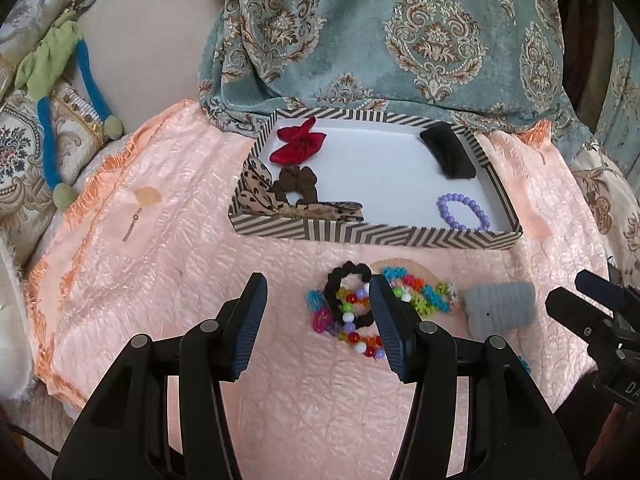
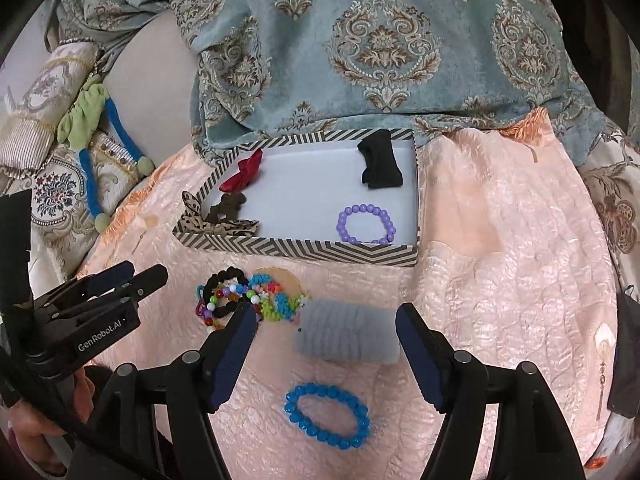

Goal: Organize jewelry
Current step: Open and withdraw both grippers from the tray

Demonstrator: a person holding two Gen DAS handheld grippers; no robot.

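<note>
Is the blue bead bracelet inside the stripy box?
No, the blue bead bracelet lies on the pink cloth, outside the stripy box.

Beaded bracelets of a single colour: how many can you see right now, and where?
2. A purple bracelet lies inside the striped box, at its near right corner. A blue bracelet lies on the pink cloth between the right gripper's open jaws. The mixed pile may hide more.

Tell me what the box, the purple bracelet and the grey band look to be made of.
Box: likely cardboard, matte, with a printed chevron stripe and thin straight walls. Purple bracelet: round beads, probably plastic, smooth with small glints. Grey band: soft ribbed fabric, fuzzy and matte, possibly knit or terry.
</note>
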